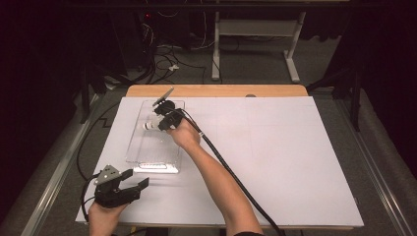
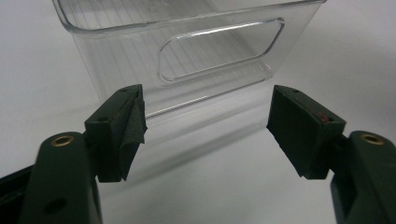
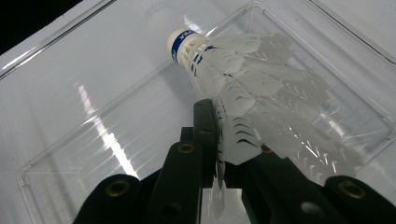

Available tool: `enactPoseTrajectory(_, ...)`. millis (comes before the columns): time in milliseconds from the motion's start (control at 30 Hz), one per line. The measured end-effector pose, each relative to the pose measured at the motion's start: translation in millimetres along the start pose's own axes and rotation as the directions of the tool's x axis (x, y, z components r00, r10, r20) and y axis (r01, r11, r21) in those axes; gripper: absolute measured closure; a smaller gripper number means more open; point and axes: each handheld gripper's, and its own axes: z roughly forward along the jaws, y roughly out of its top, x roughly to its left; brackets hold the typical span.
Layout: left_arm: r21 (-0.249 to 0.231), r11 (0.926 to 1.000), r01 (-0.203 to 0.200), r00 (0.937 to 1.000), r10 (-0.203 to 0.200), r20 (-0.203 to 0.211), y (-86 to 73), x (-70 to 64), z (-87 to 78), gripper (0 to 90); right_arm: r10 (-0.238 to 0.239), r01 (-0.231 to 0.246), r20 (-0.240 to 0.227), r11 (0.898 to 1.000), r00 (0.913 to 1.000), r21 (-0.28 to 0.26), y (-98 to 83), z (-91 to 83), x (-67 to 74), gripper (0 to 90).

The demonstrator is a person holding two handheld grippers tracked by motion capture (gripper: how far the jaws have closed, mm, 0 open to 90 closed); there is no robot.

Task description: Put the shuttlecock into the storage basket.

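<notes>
1. While the white surface (image 1: 275, 162) carries it, the clear bin (image 1: 147, 147) lies toward its left side.
2. Left gripper (image 1: 129, 186), just near the bin's front end, has its jaws wide apart, holding nothing.
3. Right gripper (image 1: 164, 120), over the bin, has its jaws clamped on the shuttlecock (image 3: 243, 79) feathers.

Both grippers matte black, blocky, two-jaw type. Left gripper (image 1: 136, 179): grey three-cornered plate (image 1: 107, 174) on top at approx 11 o'clock of its body, w/ small dark dots at the corners; thin black cable (image 1: 84, 196) loops off at 9 o'clock. In left gripper view, jaws are thick rounded black arms, each w/ a brass-ringed screw hole (image 2: 62, 139) near the top; pads (image 2: 299, 130) are flat rectangular blocks, dull dark rubbery face, a small red mark on the 3 o'clock one. Right gripper (image 3: 219, 140): same black arms, brass-ringed holes (image 3: 186, 148), plus plain dark holes. Thick black cable (image 1: 231, 172) trails alongside the forearm toward 5 o'clock. Forearms bare; dark sleeve edge (image 1: 248, 233) at 6 o'clock.
</notes>
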Motion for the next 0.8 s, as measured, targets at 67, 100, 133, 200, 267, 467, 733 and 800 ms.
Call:
enactPoseTrajectory(67, 0.001, 1.0000, -0.001, 1.0000, 0.001, 0.001, -0.1, -0.2, -0.2, 28.9, -0.015, 0.015, 0.006, 1.000, 0.9999, 0.000, 0.5, 0.7, 0.3, 87.2)
enactPoseTrajectory(100, 0.000, 1.0000, -0.002, 1.0000, 0.002, 0.001, -0.1, -0.3, -0.3, 28.9, -0.006, 0.006, 0.006, 1.000, 1.0000, 0.004, 0.3, 1.1, 0.9, 87.1)
enactPoseTrajectory(133, -0.001, 1.0000, -0.002, 1.0000, 0.002, 0.001, -0.2, -0.3, -0.4, 28.9, -0.009, 0.009, 0.005, 1.000, 0.9999, 0.003, 0.3, 1.2, 0.7, 86.8)
enactPoseTrajectory(200, -0.001, 1.0000, -0.001, 1.0000, 0.001, 0.000, 0.0, -0.1, -0.1, 28.9, -0.015, 0.014, 0.007, 1.000, 0.9999, 0.007, 0.5, 1.2, 0.6, 85.4)
enactPoseTrajectory(267, 0.003, 1.0000, -0.002, 1.0000, 0.002, 0.003, 0.4, 0.1, 0.6, 28.9, -0.022, 0.022, 0.008, 1.000, 0.9997, 0.011, 0.5, 1.0, 1.5, 81.5)
enactPoseTrajectory(467, 0.003, 1.0000, 0.009, 0.9999, -0.009, 0.010, 0.0, 1.2, 1.6, 28.9, -0.052, 0.051, 0.057, 0.999, 0.9970, 0.018, 0.7, 1.5, 4.6, 74.6)
enactPoseTrajectory(733, 0.001, 0.9999, 0.011, 0.9999, -0.011, 0.009, -0.3, 2.4, 1.0, 28.7, -0.053, 0.052, 0.086, 0.999, 0.9949, 0.015, 1.3, -1.0, 5.7, 66.5)
enactPoseTrajectory(800, 0.003, 1.0000, 0.008, 0.9999, -0.008, 0.011, -0.1, 2.0, 1.3, 28.7, -0.050, 0.048, 0.077, 0.998, 0.9958, 0.034, 1.8, -1.5, 4.8, 66.6)
